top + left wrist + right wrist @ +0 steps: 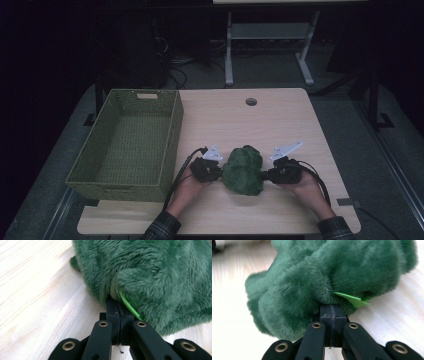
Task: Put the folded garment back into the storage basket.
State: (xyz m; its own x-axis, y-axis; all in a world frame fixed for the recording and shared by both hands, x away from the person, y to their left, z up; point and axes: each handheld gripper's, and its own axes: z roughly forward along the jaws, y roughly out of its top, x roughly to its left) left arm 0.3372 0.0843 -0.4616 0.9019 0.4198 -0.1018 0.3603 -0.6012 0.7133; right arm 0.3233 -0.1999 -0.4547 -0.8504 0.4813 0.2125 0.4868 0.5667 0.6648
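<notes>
Green bundle (243, 170): I see plush cloth, deep fuzzy pile, matt.
Tab (352, 299): thin, smooth, bright green, felt or foam by my eye.
Table (280, 120): pale wood grain, smooth, faint sheen.
Basket (131, 142): woven green wicker, rough, matt.
Left gripper (117, 307): black matt plastic, brass-coloured rivets.
Right gripper (332, 311): same finish.

A dark green plush cloth (243, 170), thick and furry, sits bunched into a rounded heap on the light wooden table (280, 120), nearer the table's front edge than its far one and roughly midway between the side edges. A thin bright-green strip (a tag or trim, hard to tell) pokes out of its folds on both sides.
</notes>
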